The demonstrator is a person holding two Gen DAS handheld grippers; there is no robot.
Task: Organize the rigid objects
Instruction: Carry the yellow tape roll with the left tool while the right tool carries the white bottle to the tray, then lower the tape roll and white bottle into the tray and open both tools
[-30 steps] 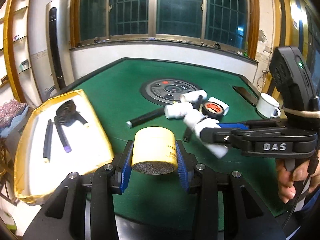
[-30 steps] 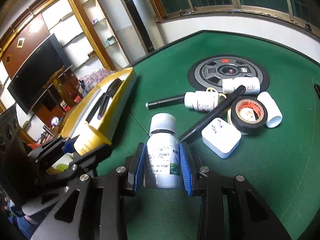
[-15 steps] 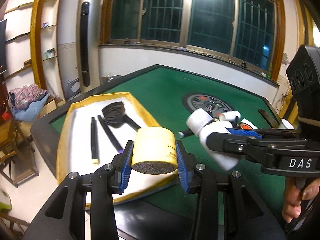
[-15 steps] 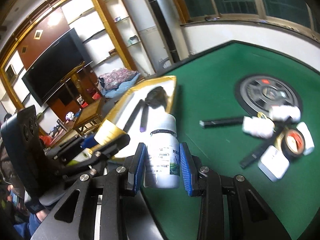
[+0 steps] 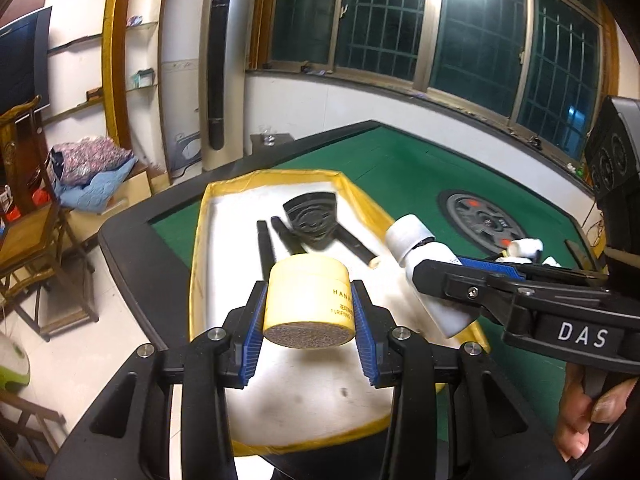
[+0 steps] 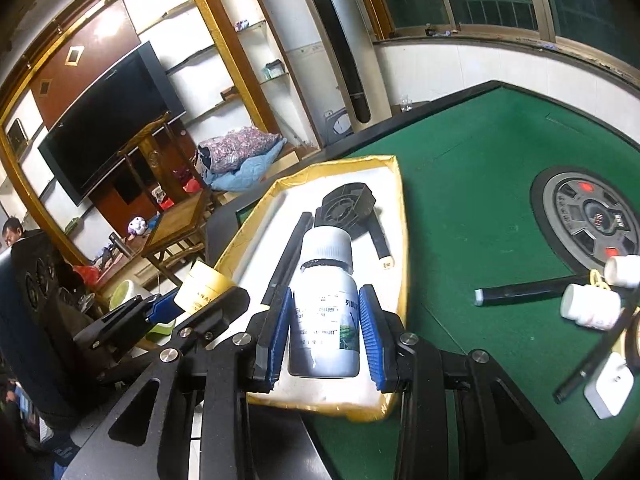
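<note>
Left tool [image 5: 308, 320]: points downward at a slant, blue pads clamped on both sides of a yellow jar [image 5: 307, 300].
Right tool [image 6: 324, 328]: points downward at a slant, blue pads pressed on a white bottle [image 6: 325, 312].
Right hand [image 5: 588, 412]: fingers wrapped around the right tool's grip.

Tray [image 5: 208, 216]: at the table's [image 5: 404, 160] left edge.
In tray: fan [image 5: 312, 218] at the far end, sticks [image 5: 264, 240] beside it.
Right of tray: bottles [image 6: 590, 308], plug [image 6: 608, 384] on the table.
</note>
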